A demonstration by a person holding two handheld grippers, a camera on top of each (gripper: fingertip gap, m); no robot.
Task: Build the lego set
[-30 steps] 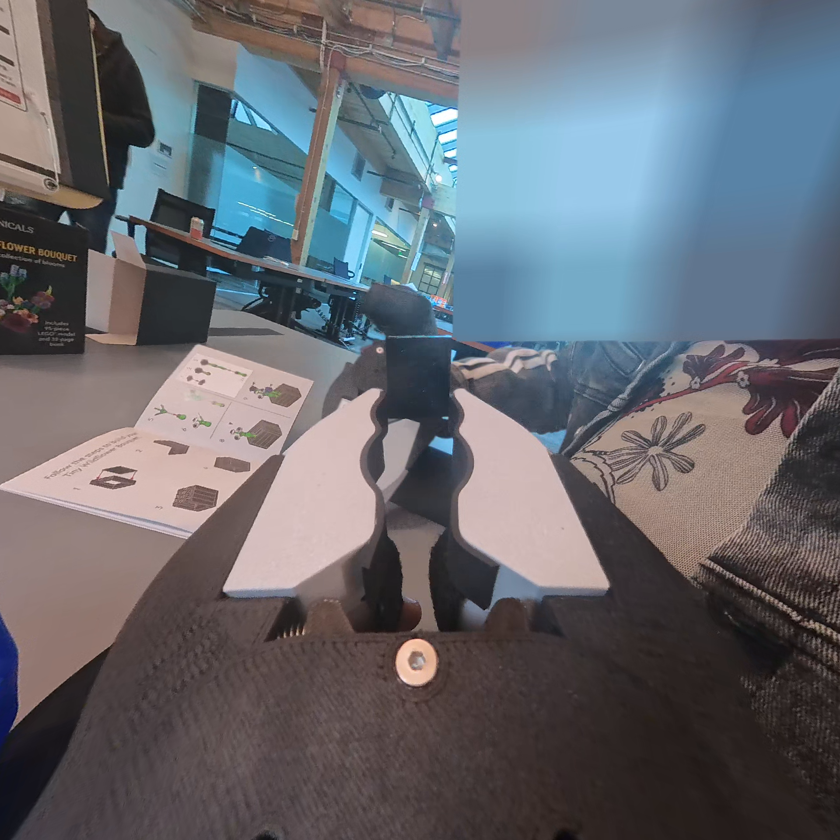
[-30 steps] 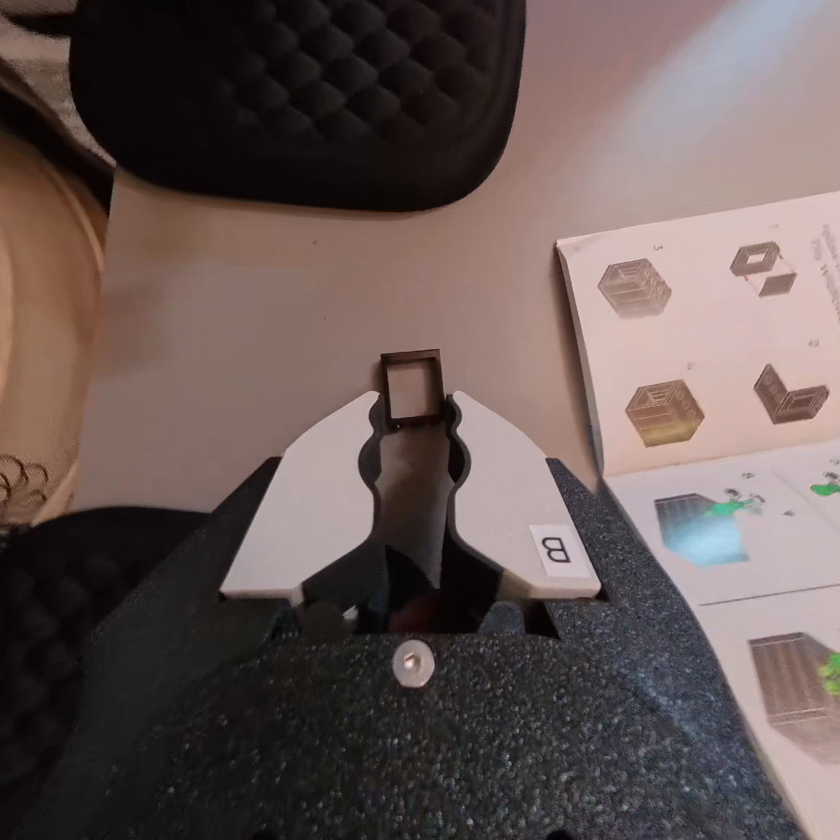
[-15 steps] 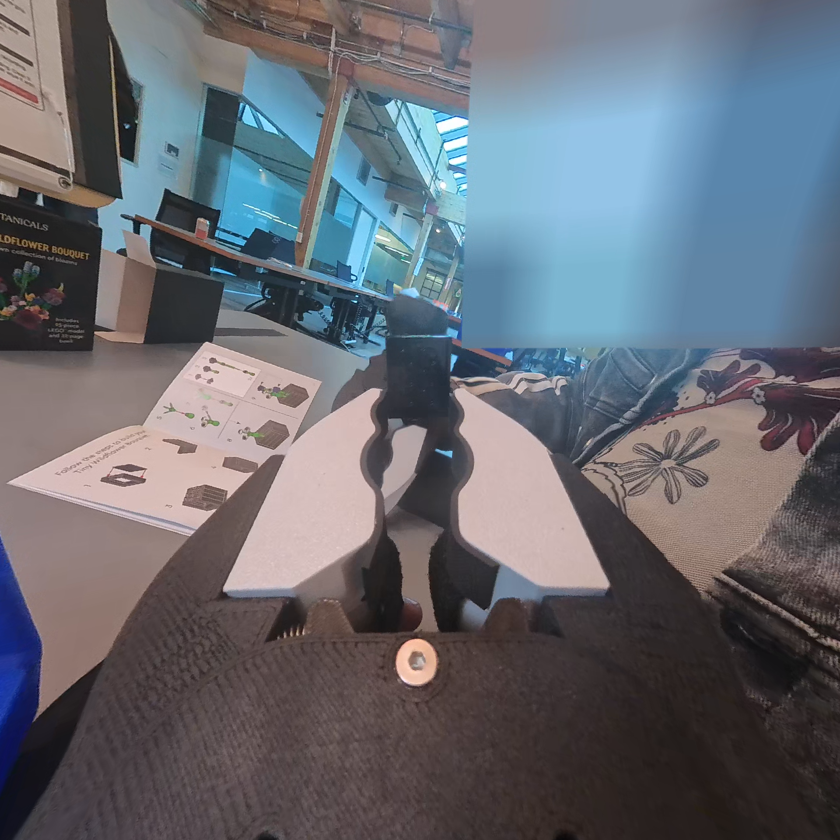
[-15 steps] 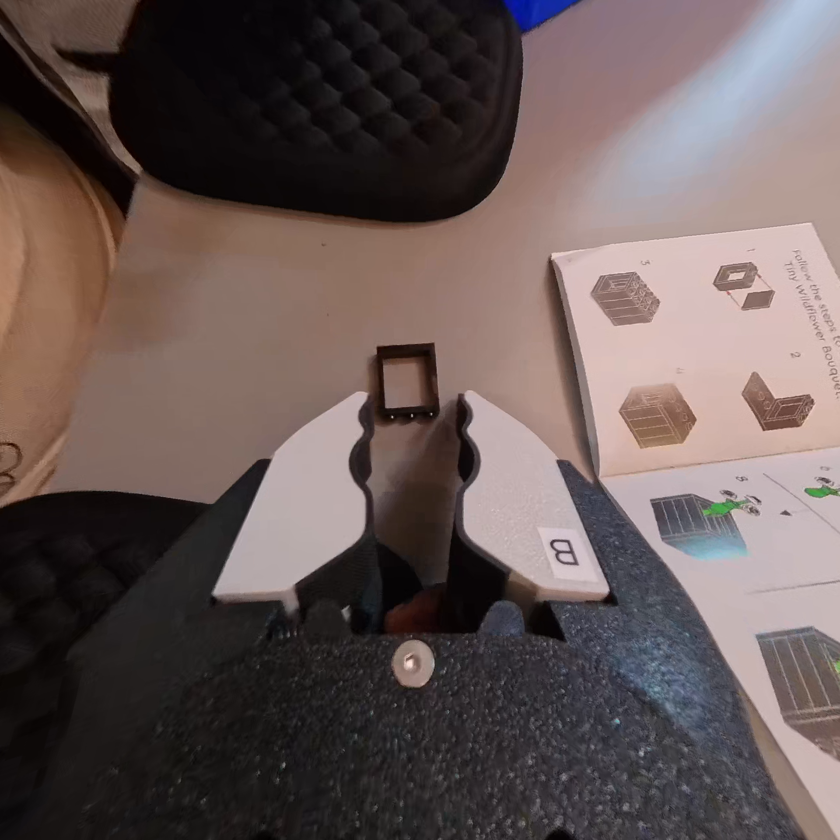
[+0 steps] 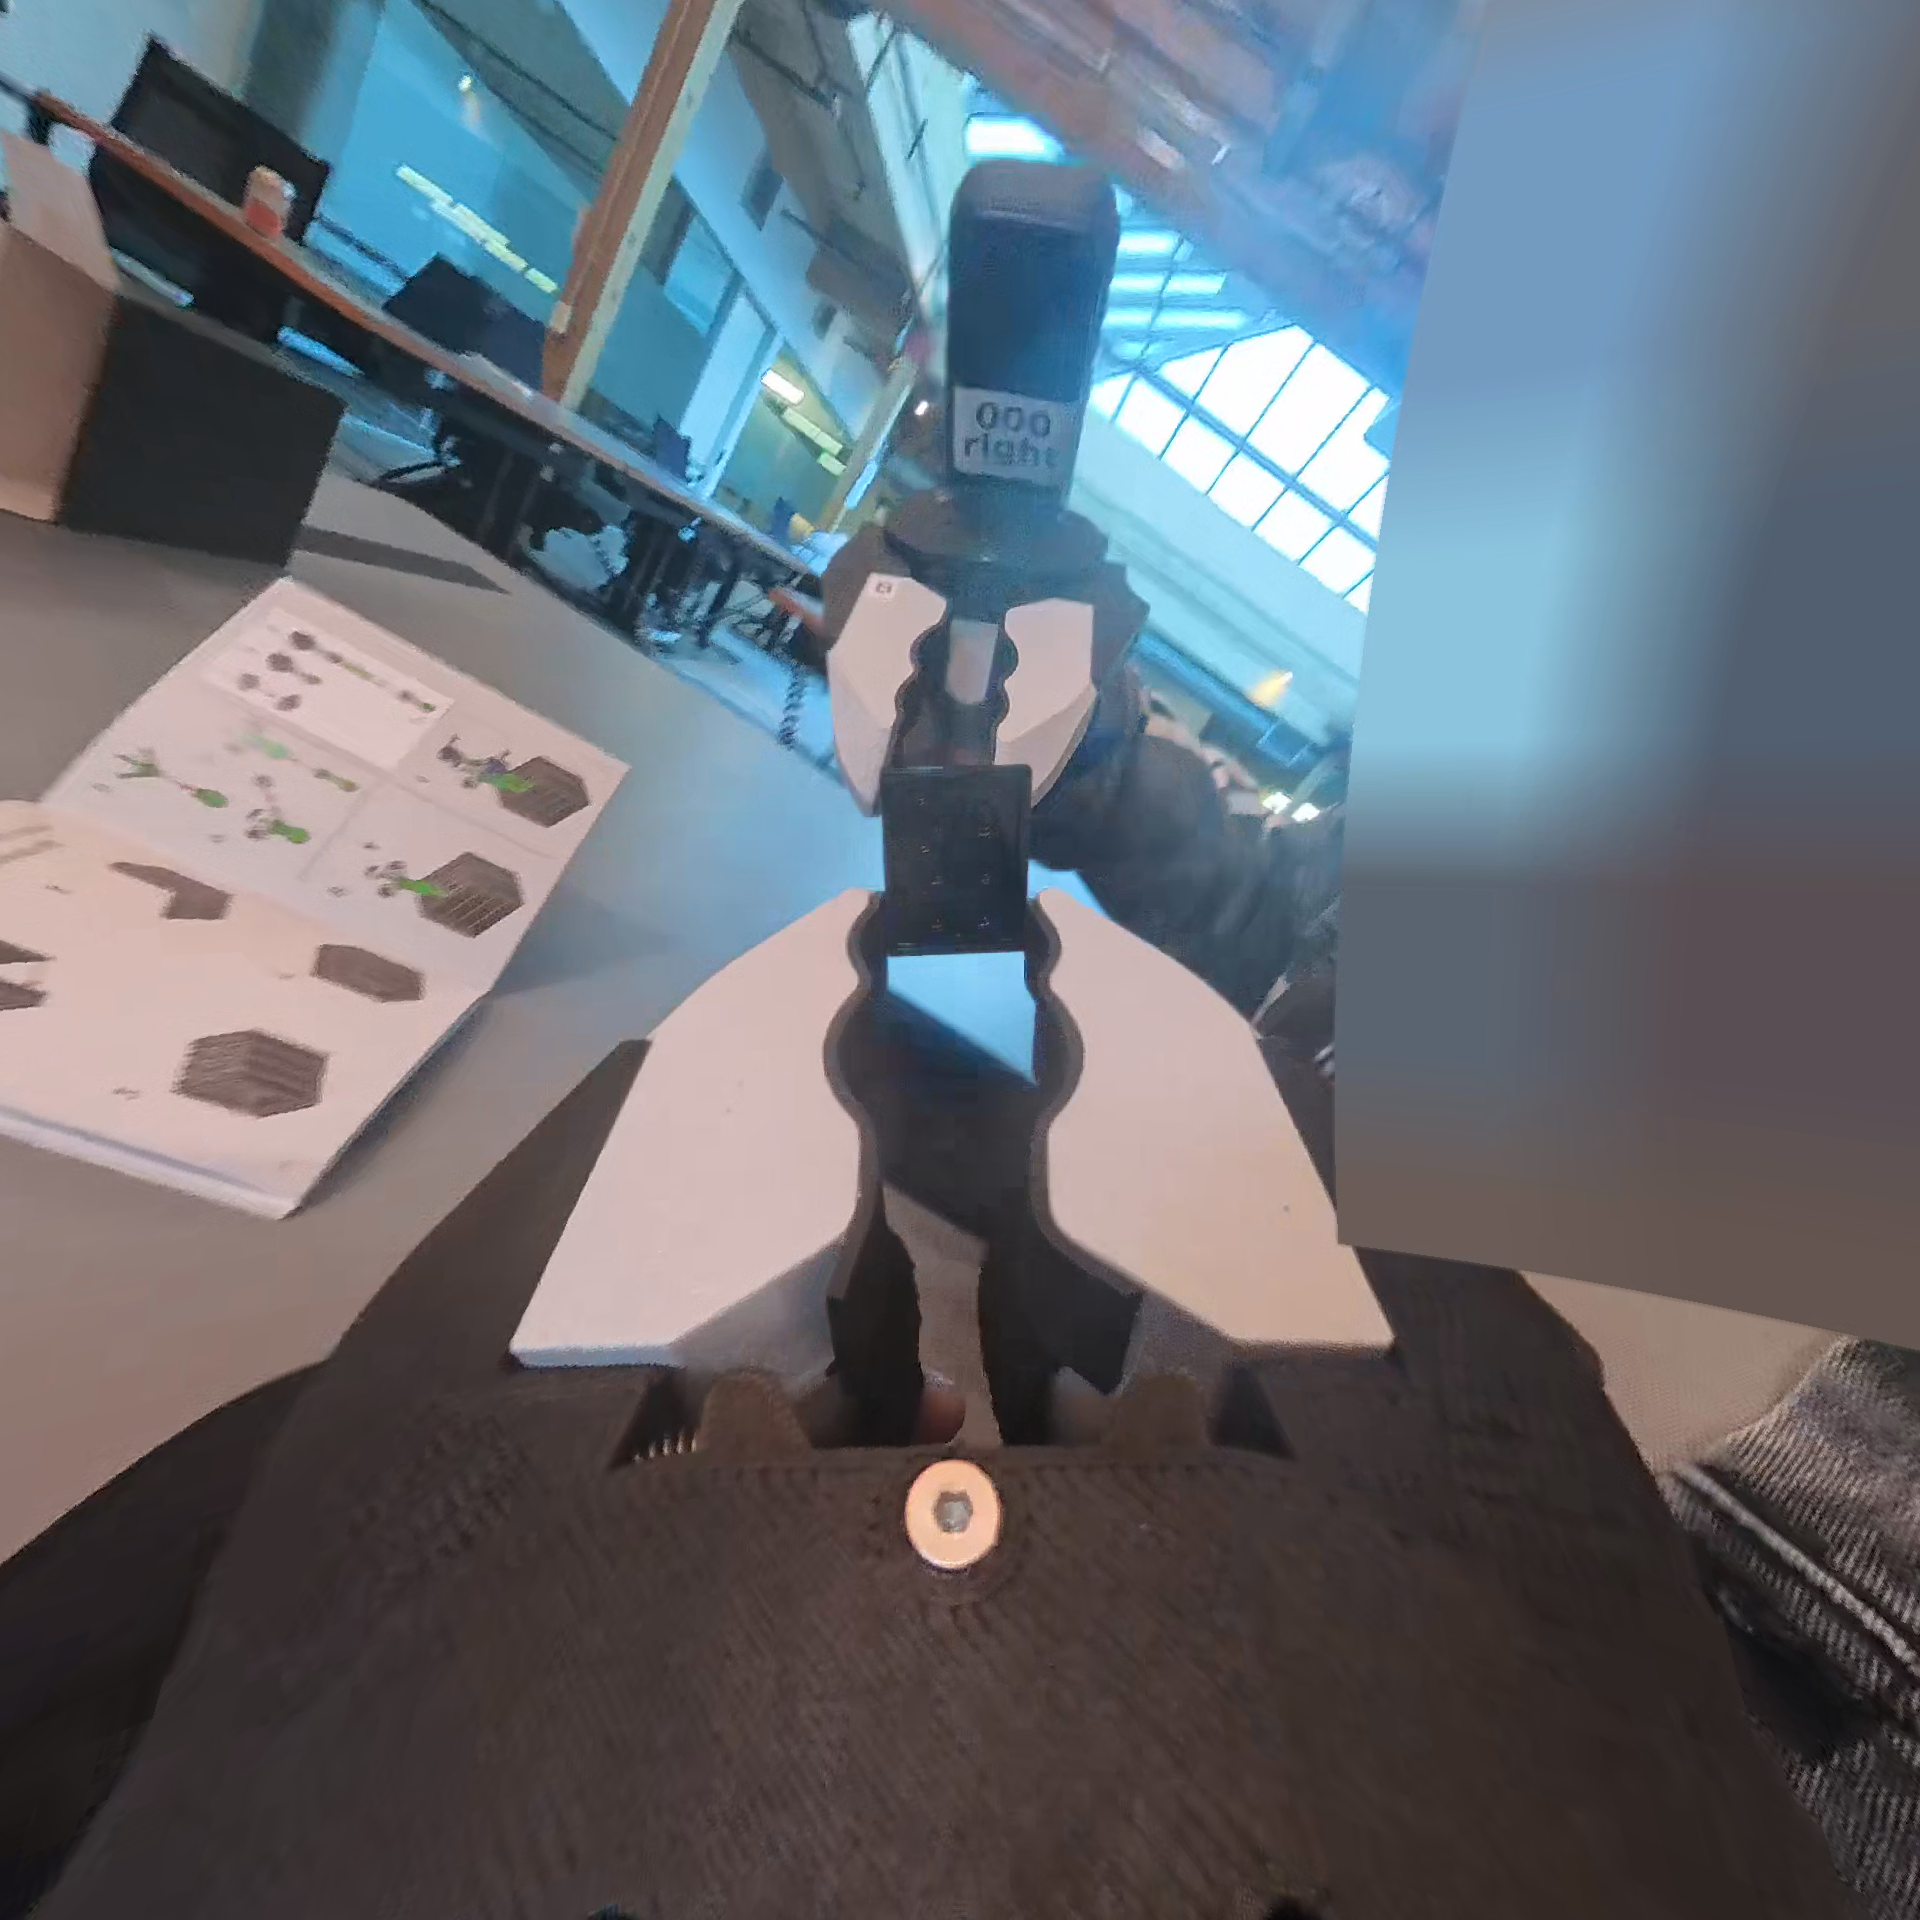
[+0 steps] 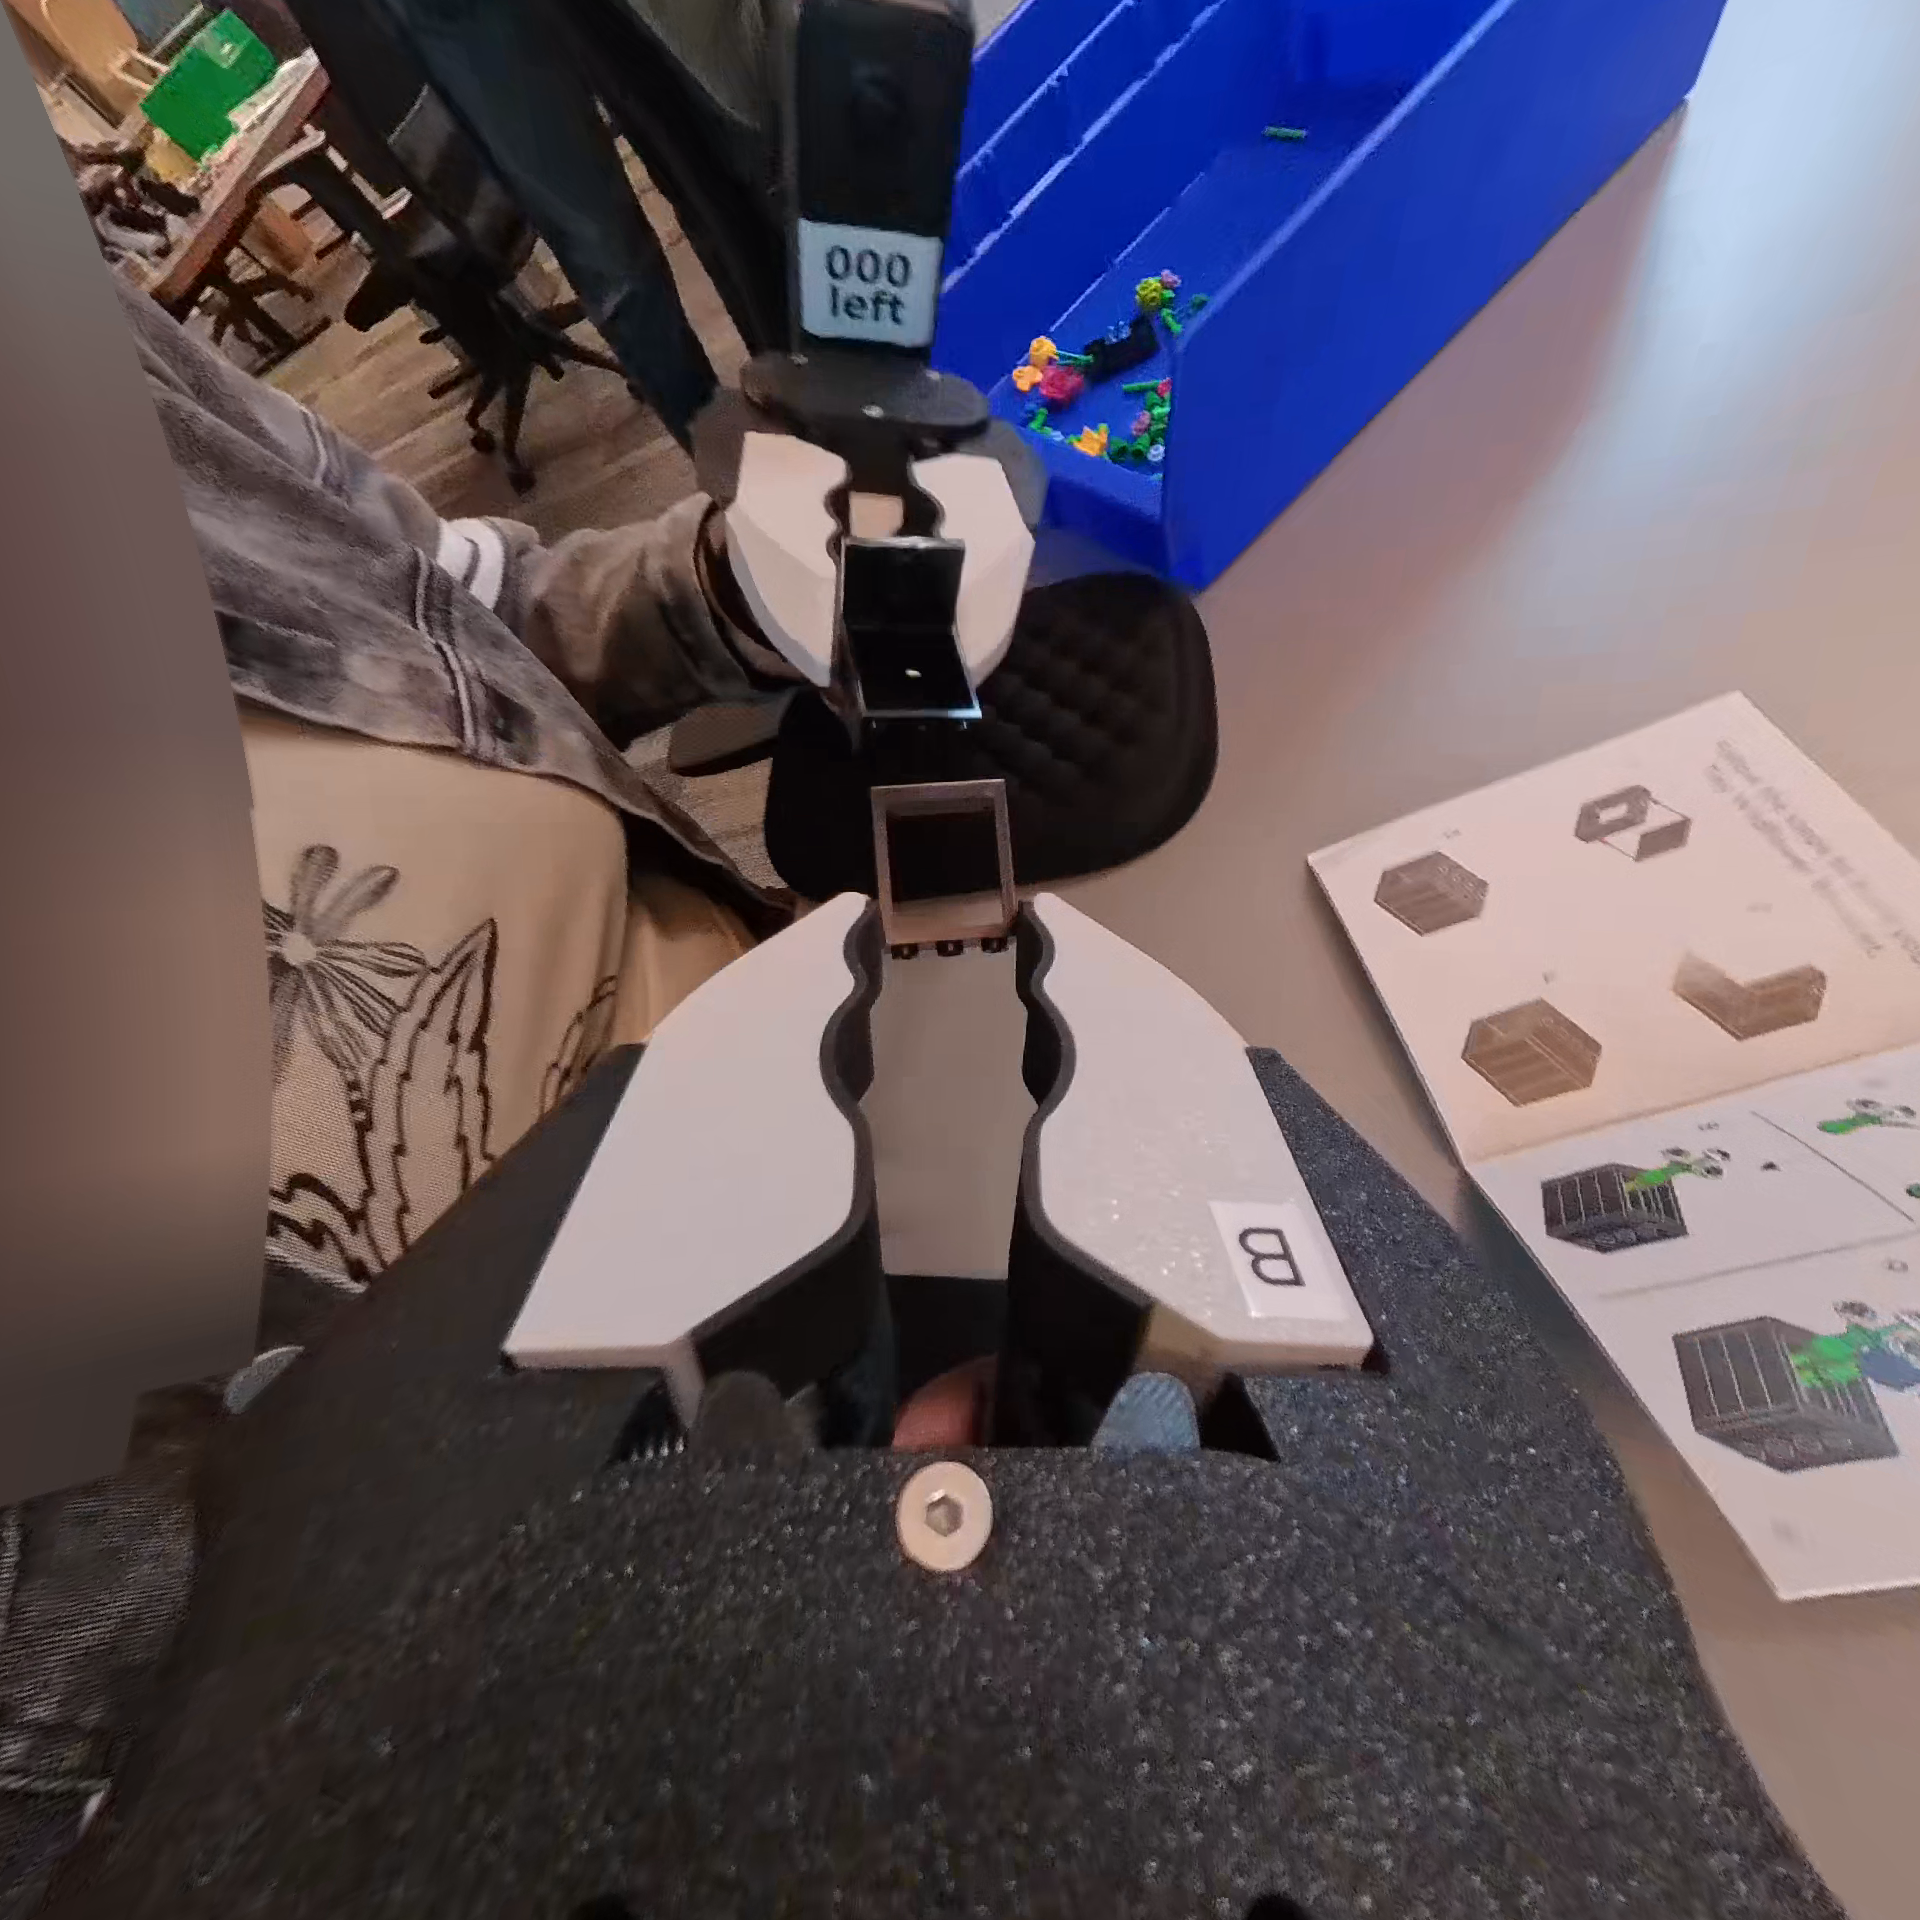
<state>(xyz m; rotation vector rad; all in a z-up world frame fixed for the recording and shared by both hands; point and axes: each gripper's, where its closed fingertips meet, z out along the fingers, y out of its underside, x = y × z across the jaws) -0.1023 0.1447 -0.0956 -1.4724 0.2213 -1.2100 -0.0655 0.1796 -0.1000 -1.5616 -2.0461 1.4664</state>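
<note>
My left gripper (image 5: 956, 925) is shut on a small black lego box piece (image 5: 956, 868) and holds it in the air; its studded underside faces the left wrist view. My right gripper (image 6: 943, 914) is shut on a thin black rectangular frame (image 6: 940, 862), studs towards the camera. The two grippers face each other tip to tip above the table edge. In the right wrist view the left gripper (image 6: 899, 592) shows the box piece (image 6: 909, 665) open towards the frame, a short gap apart. In the left wrist view the right gripper (image 5: 956, 748) is just behind the box piece; the frame is hidden.
An open instruction booklet (image 6: 1662, 1039) lies on the grey table, also in the left wrist view (image 5: 260, 883). A blue bin (image 6: 1351, 260) holds several coloured lego bits (image 6: 1101, 374). A black padded cushion (image 6: 1101, 717) lies under the grippers. A dark box (image 5: 156, 436) stands far left. The grippers' ends are close to 6 centimeters from one another.
My right gripper has shut on the frame, lifted it off the table and swung up to face the left gripper. My left gripper has tilted up towards it with its piece.
</note>
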